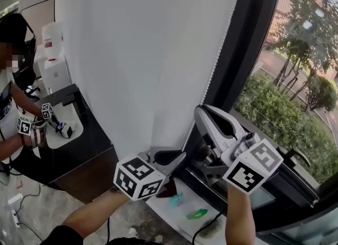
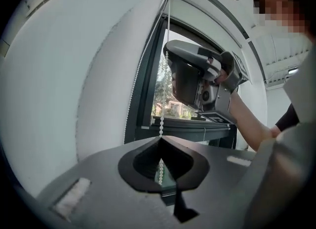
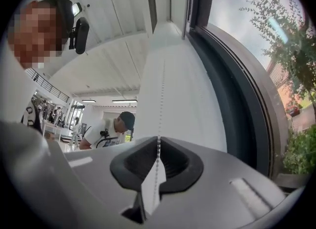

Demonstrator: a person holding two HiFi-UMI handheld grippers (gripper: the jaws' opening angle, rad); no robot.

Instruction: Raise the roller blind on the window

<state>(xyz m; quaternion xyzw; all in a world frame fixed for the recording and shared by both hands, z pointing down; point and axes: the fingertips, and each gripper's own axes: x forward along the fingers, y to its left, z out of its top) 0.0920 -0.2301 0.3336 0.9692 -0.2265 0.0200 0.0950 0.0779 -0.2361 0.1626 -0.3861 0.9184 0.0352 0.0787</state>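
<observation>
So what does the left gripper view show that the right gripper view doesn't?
Only the left gripper view shows the right hand-held gripper, higher up by the bead chain, and the forearm behind it. Only the right gripper view shows a person in a dark cap bent over in the room behind. Both show the white roller blind, the dark window frame, greenery outside, and that view's own jaws shut on the bead chain.
</observation>
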